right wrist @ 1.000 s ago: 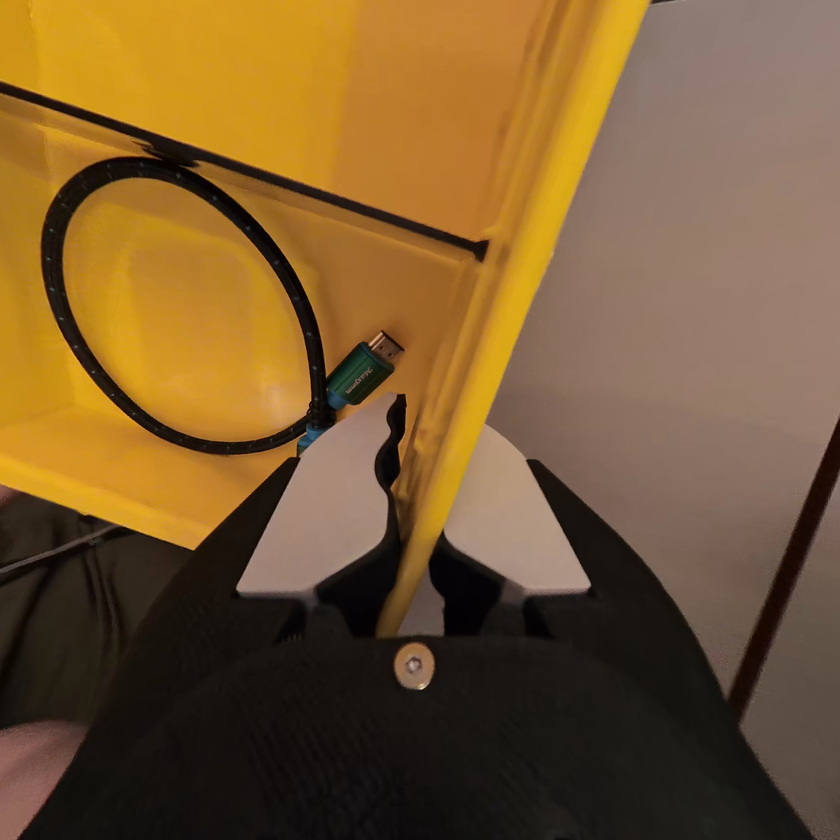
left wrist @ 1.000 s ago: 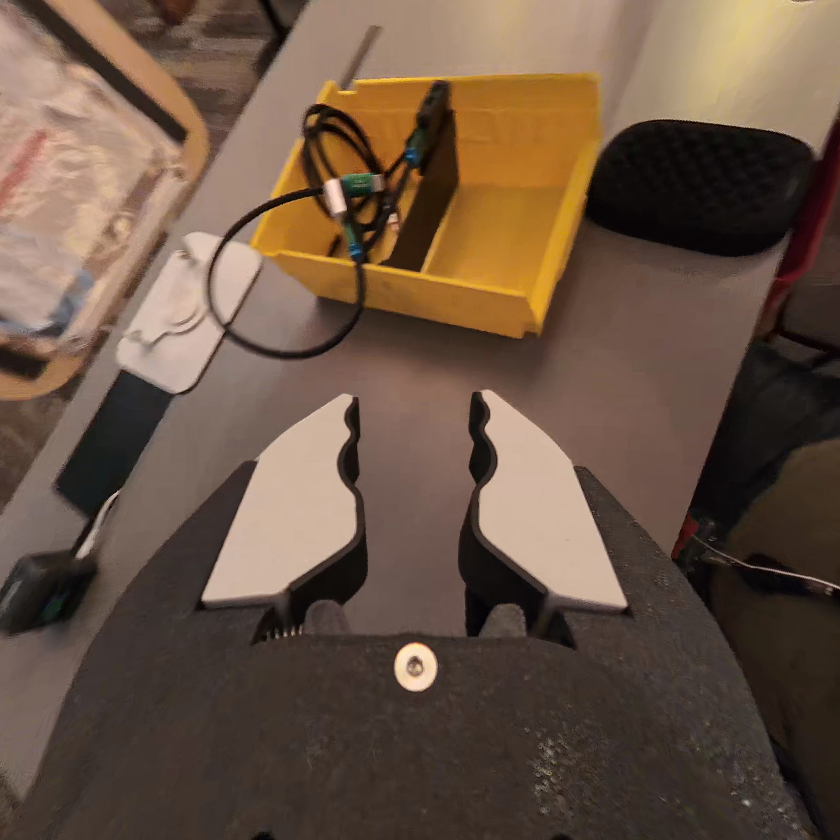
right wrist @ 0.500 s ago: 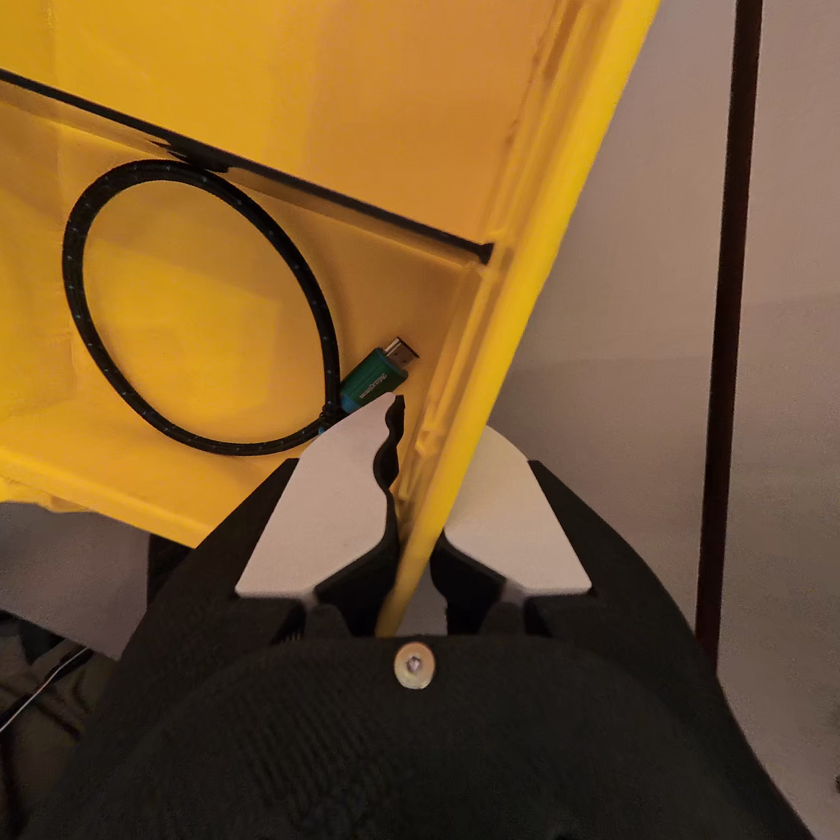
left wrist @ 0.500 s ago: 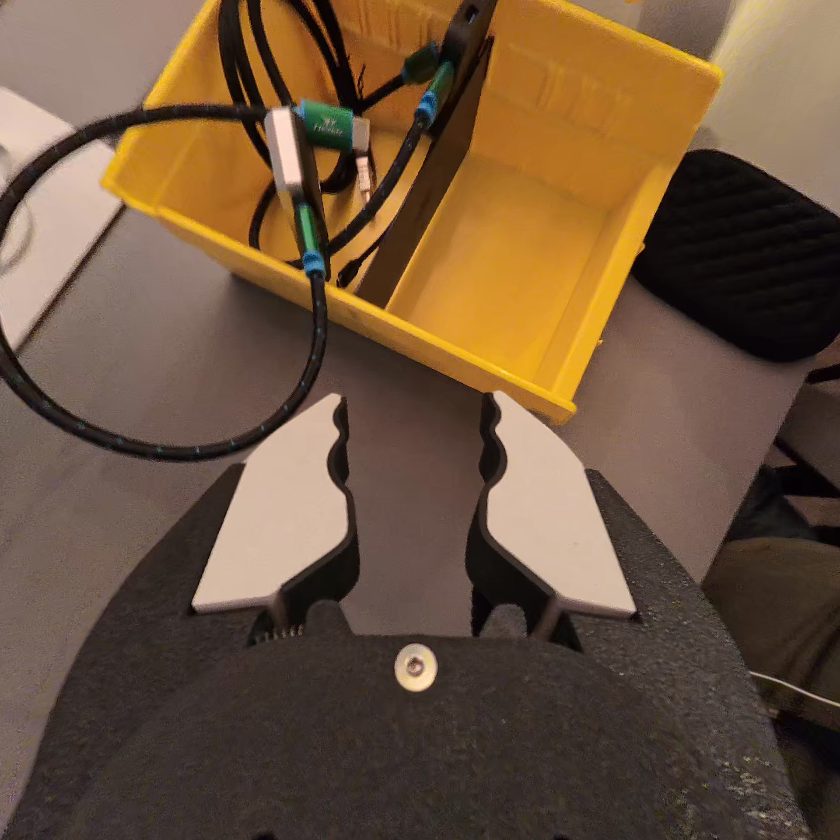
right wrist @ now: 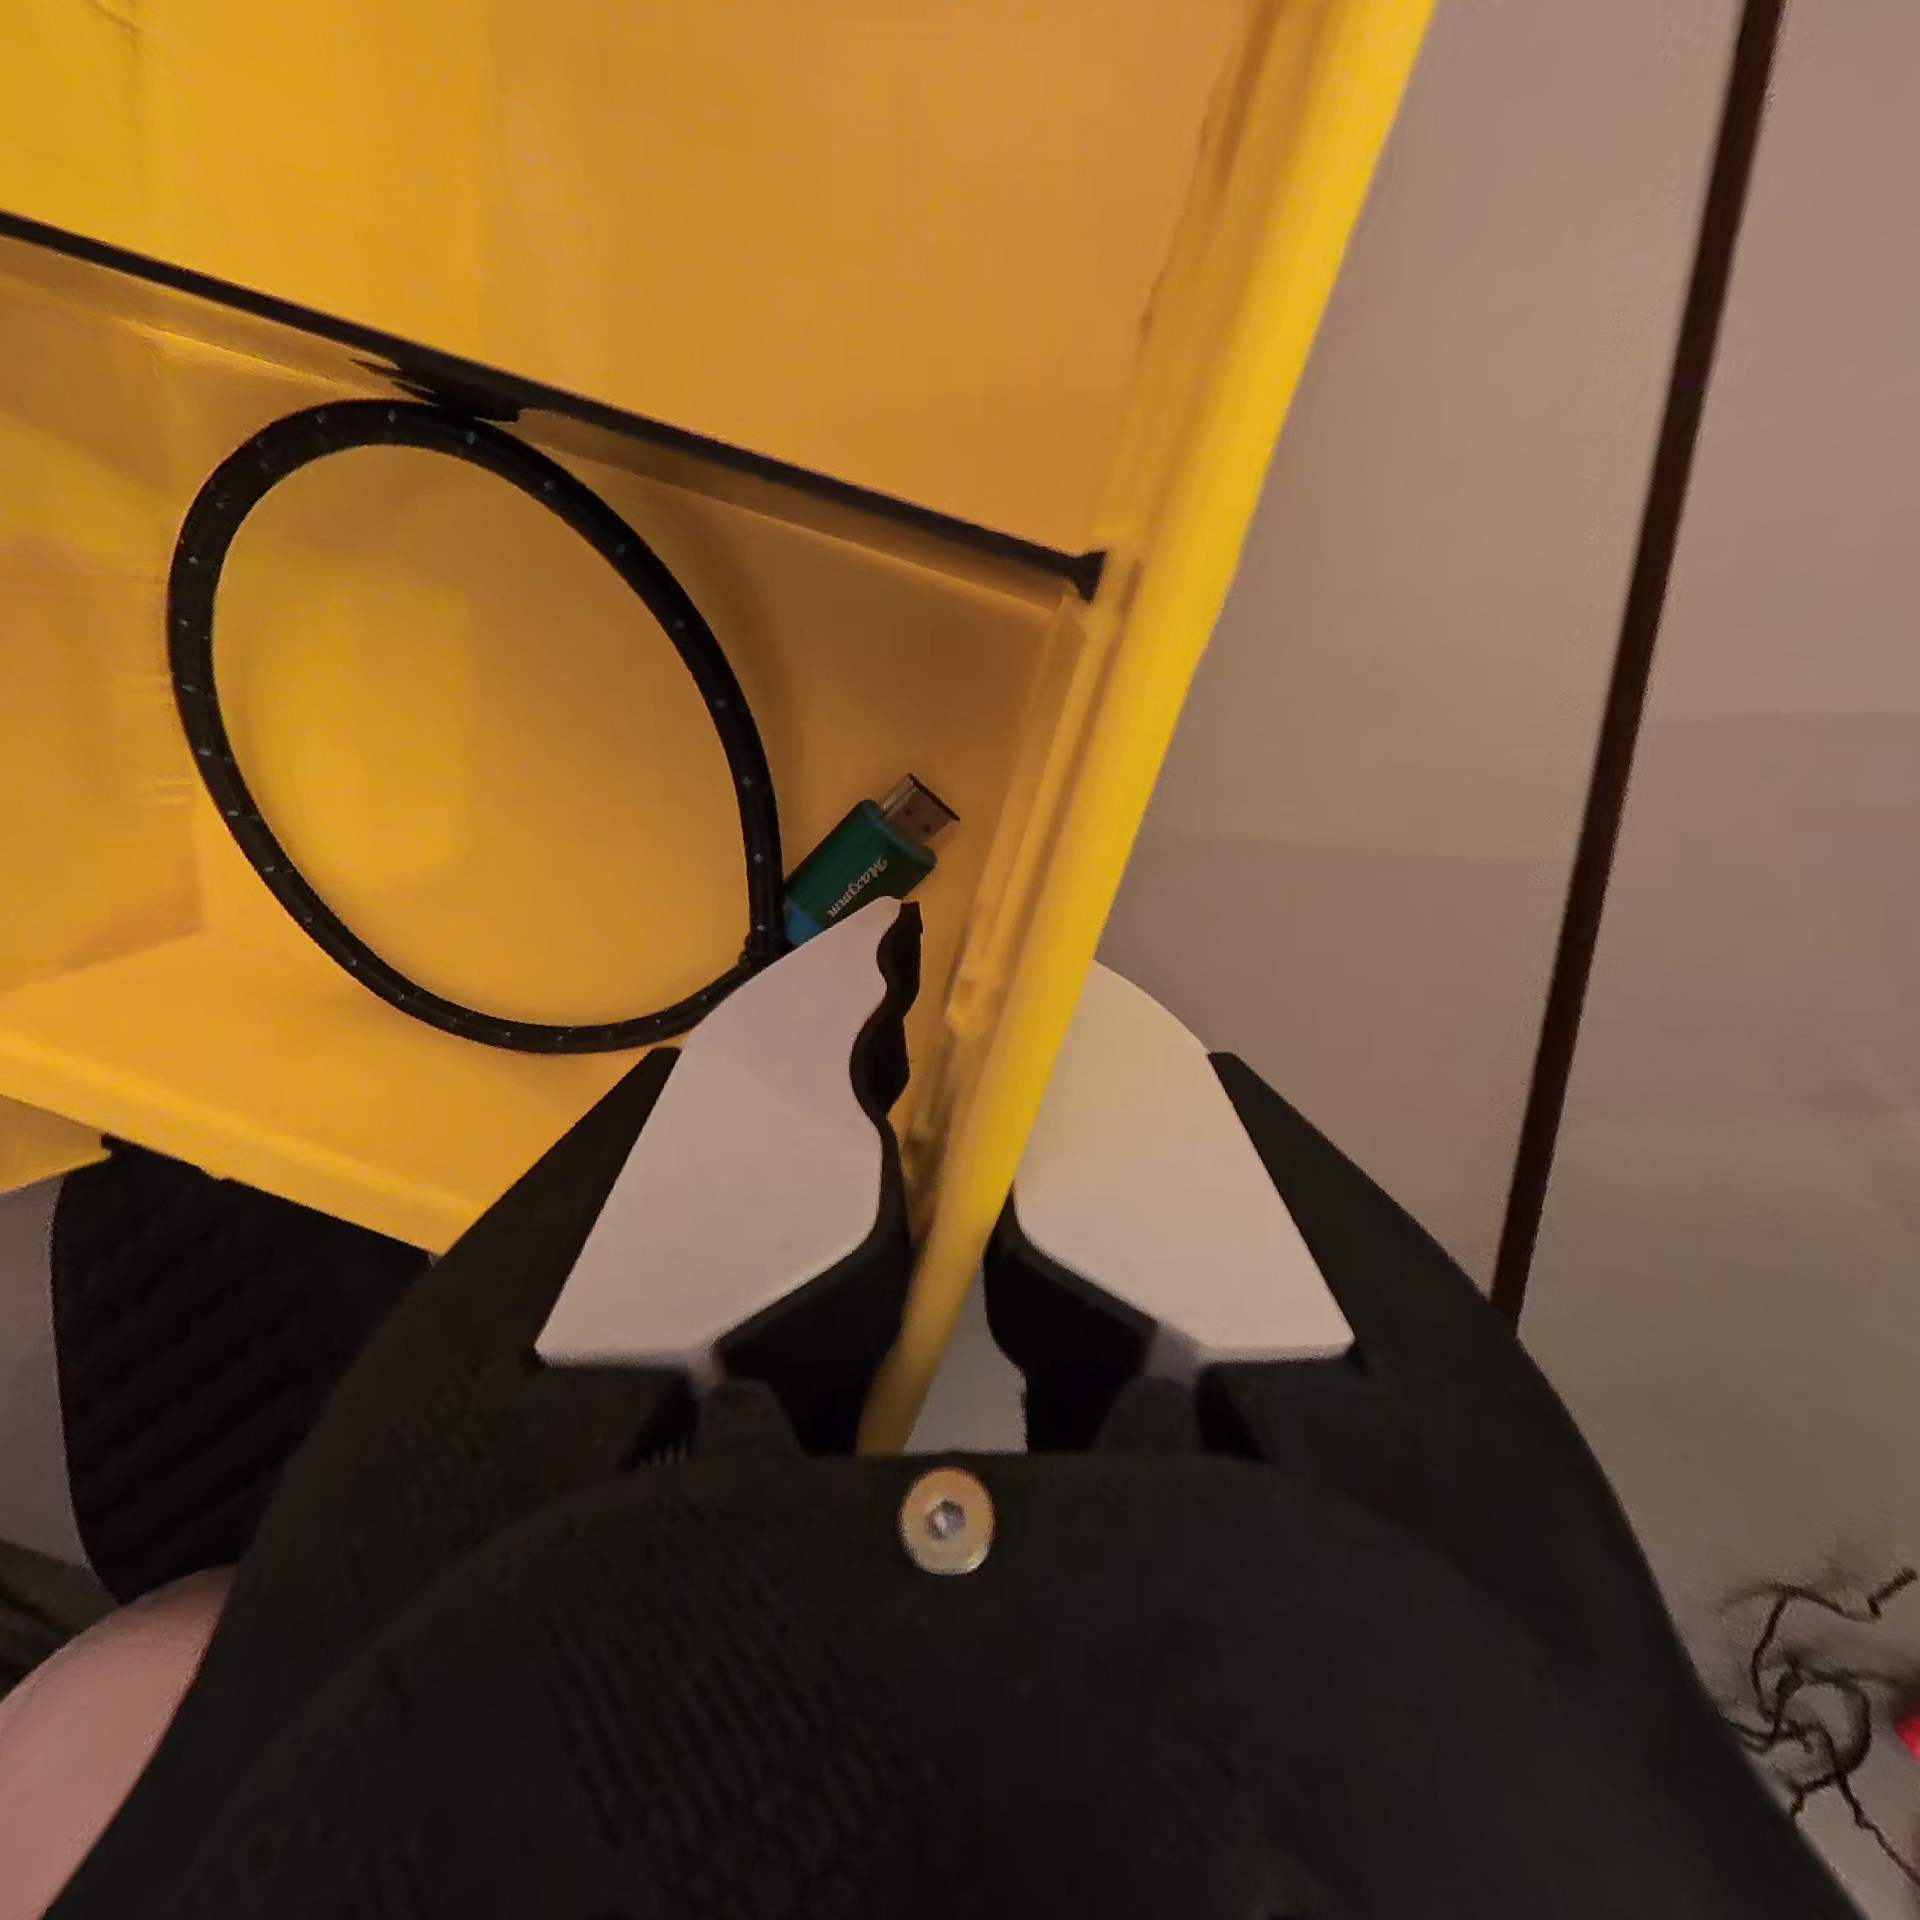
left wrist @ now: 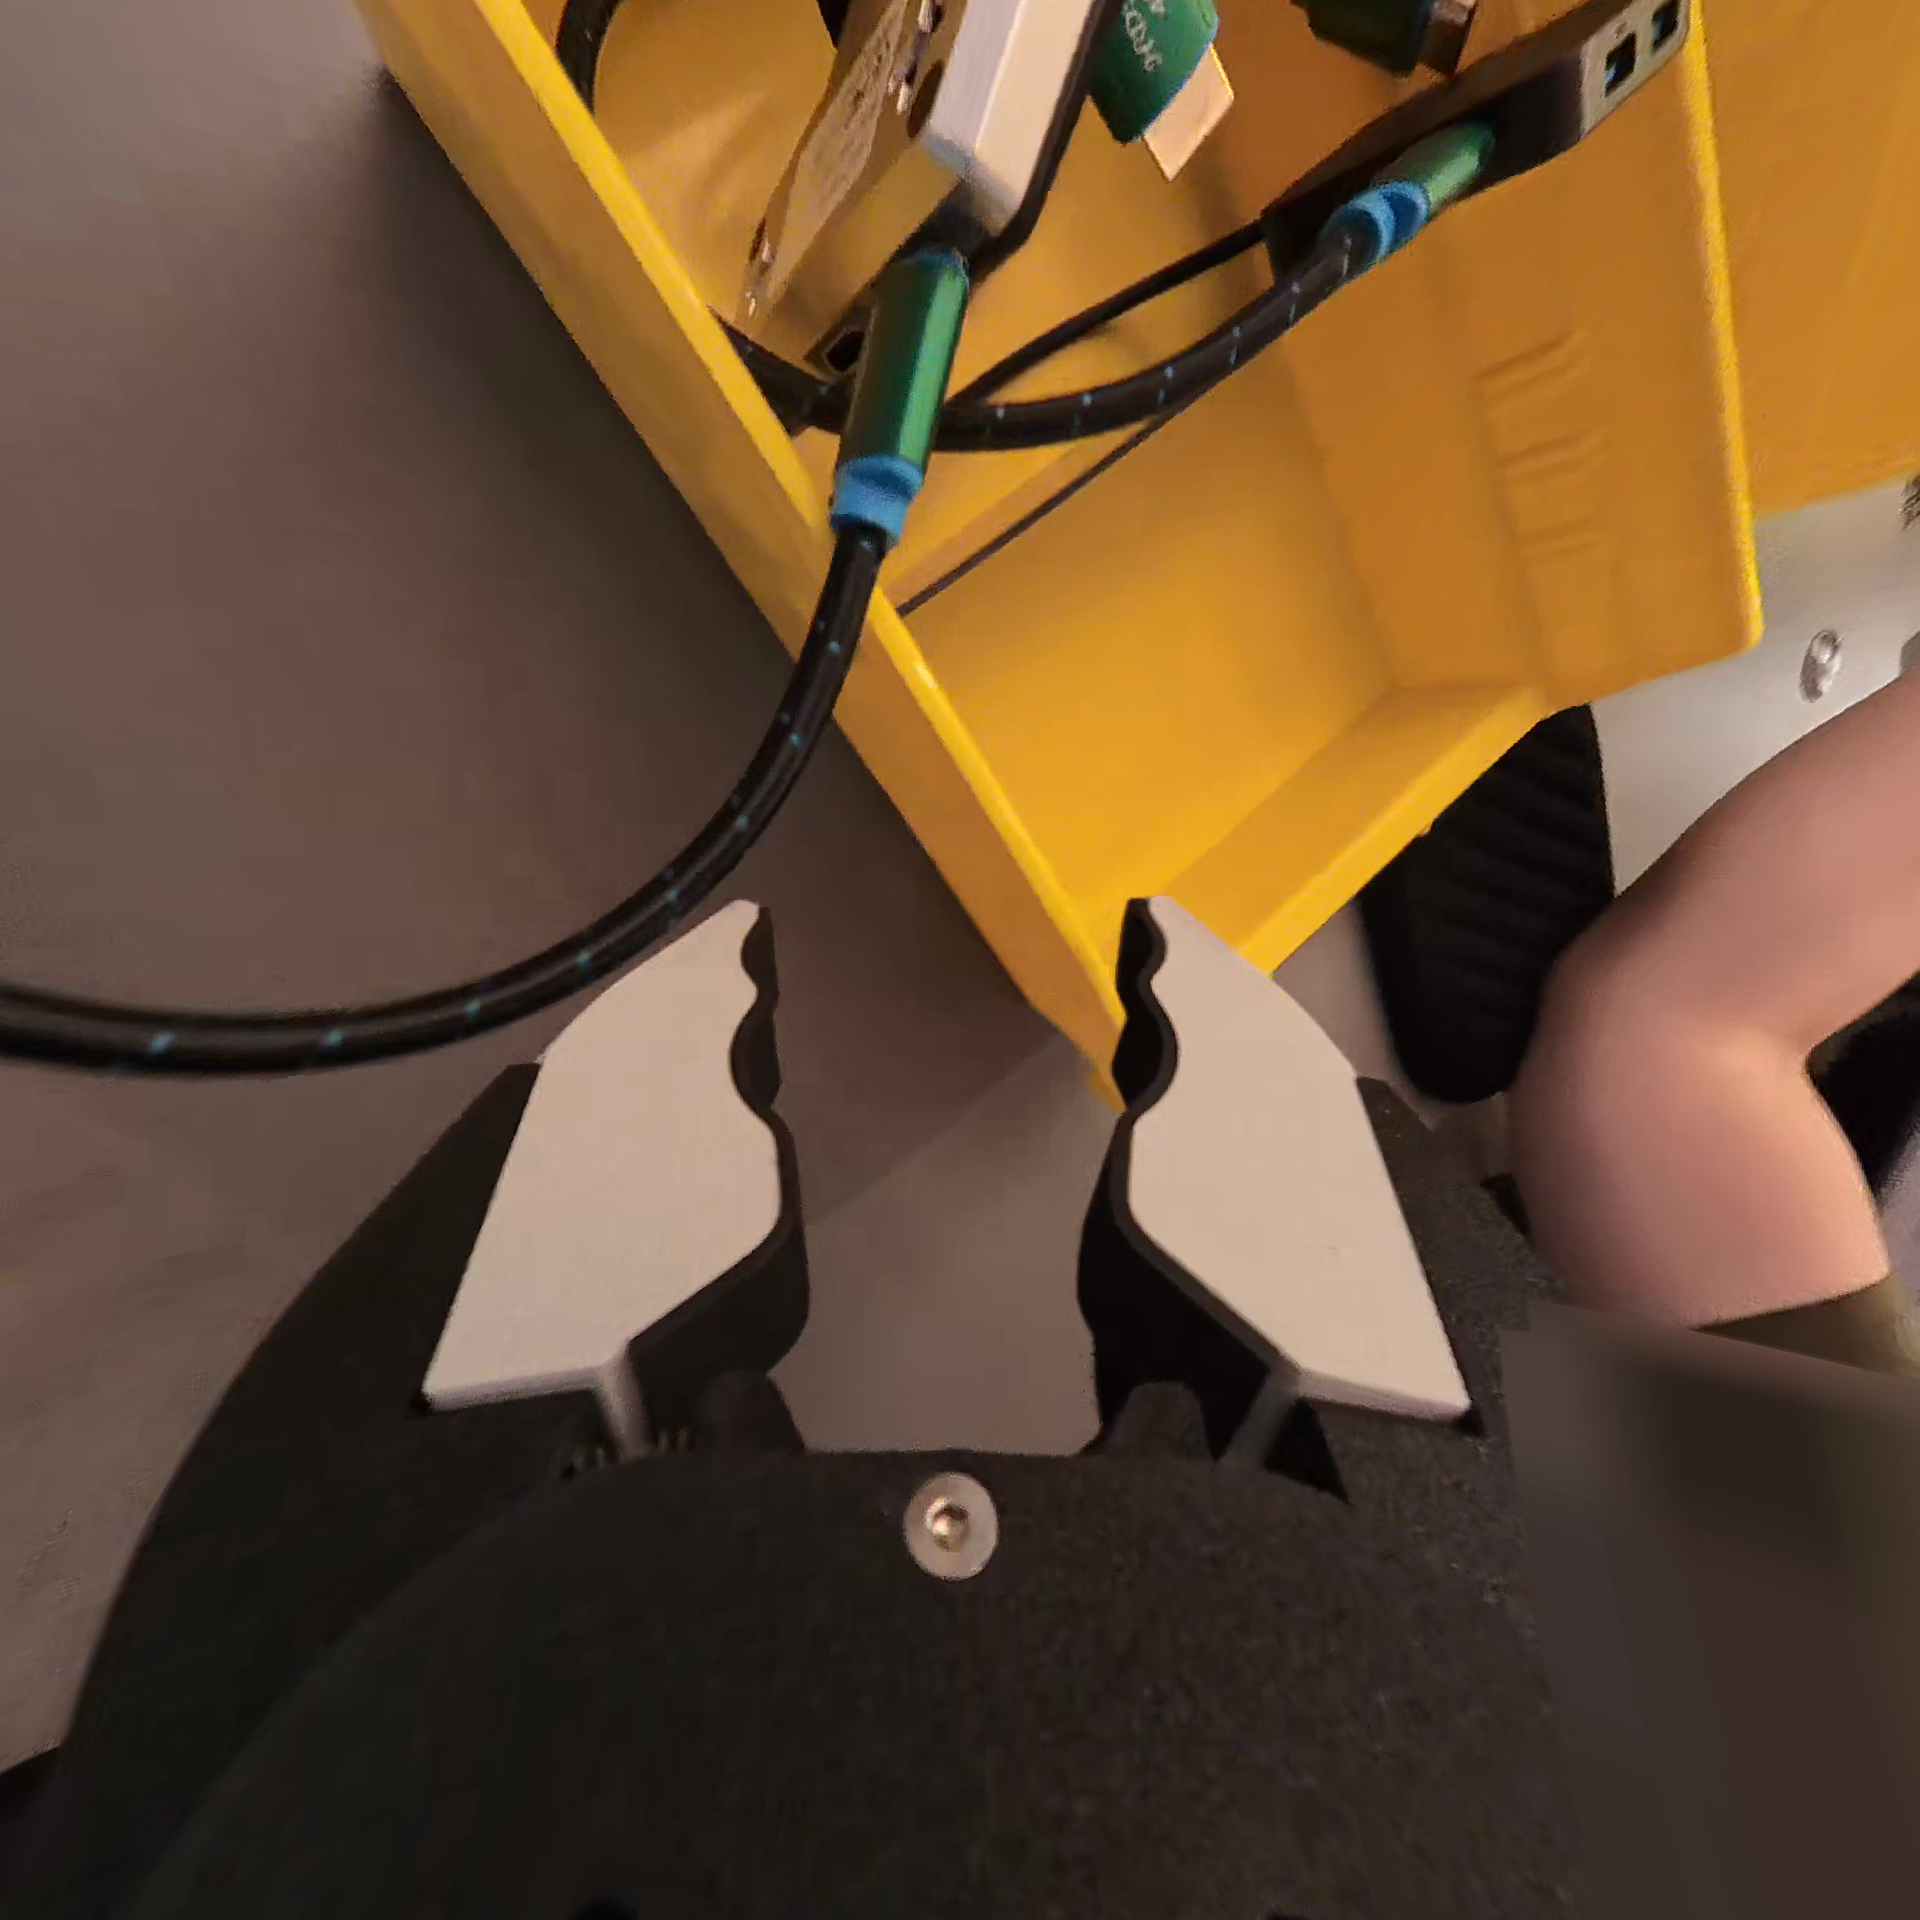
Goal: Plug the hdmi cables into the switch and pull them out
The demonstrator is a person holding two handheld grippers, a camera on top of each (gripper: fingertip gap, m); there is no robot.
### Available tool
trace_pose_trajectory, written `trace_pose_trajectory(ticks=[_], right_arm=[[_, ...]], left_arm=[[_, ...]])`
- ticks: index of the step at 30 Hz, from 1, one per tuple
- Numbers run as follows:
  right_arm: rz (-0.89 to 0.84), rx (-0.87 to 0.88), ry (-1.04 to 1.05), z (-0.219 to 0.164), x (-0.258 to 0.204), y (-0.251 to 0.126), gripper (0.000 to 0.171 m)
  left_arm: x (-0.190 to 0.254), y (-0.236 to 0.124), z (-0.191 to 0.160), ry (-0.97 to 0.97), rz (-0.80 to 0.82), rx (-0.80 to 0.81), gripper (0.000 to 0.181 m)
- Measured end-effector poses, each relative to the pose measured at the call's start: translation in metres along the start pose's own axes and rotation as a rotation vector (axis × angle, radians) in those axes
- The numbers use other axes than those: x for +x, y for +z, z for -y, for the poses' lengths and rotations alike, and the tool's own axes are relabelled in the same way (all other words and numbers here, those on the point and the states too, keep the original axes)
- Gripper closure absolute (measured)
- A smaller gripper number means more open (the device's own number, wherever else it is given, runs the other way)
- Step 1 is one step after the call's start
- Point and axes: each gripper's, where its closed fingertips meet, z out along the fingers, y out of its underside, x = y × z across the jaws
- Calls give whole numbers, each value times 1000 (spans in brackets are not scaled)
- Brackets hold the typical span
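In the left wrist view a yellow bin [left wrist: 1195, 727] holds a silver switch [left wrist: 935, 135]. A green HDMI plug [left wrist: 904, 364] sits in the switch's near end, and its black braided cable [left wrist: 727, 810] runs out over the bin's rim to the left. A loose green plug [left wrist: 1153, 62] lies beside the switch. A black box [left wrist: 1507, 94] has another green plug [left wrist: 1434, 177] in it. My left gripper [left wrist: 945, 920] is open and empty at the bin's near corner. My right gripper [right wrist: 997, 956] is shut on a yellow bin's wall [right wrist: 1195, 520]. Inside lies a coiled cable [right wrist: 208, 727] with a green plug [right wrist: 862, 862].
A black textured pad [left wrist: 1486, 883] lies right of the bin, with a person's arm [left wrist: 1683, 1039] in front of it. Grey table [left wrist: 312, 520] lies to the left. In the right wrist view, a dark vertical strip [right wrist: 1642, 623] and tangled wire [right wrist: 1808, 1683] are on the right. My right fingertips sit around 45 cm from my left ones. My left gripper's tips are some 8 cm from the green HDMI plug [left wrist: 904, 364].
My left gripper has moved forward and close to the bin, from well short of it to its near corner, still open. My right gripper stays clamped on the bin wall.
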Motion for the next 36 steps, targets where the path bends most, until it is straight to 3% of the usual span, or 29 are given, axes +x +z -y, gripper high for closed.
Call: trace_pose_trajectory(ticks=[4, 9, 17, 25, 30, 34, 36], right_arm=[[5, -40, -32, -2, -2, 6, 161], [21, -41, -26, -4, -2, 6, 161], [12, -105, -19, -21, -1, 2, 161], [-27, -211, -67, -21, -15, 11, 159], [7, -270, -94, -9, -46, 25, 156], [129, -380, -19, -10, -90, 32, 144], [100, -426, -56, -10, -100, 36, 148]], left_arm=[[-2, 21, 1, -9, 66, -106, 116], [-6, 36, 1, 95, 220, -255, 136], [-13, 35, 7, 21, 166, -398, 168], [-89, 2, 15, -54, 246, -297, 178], [-141, -27, 4, -150, 191, -182, 175], [-188, -54, -10, -237, 200, -79, 173], [-210, -67, -21, -286, 197, -38, 172]])
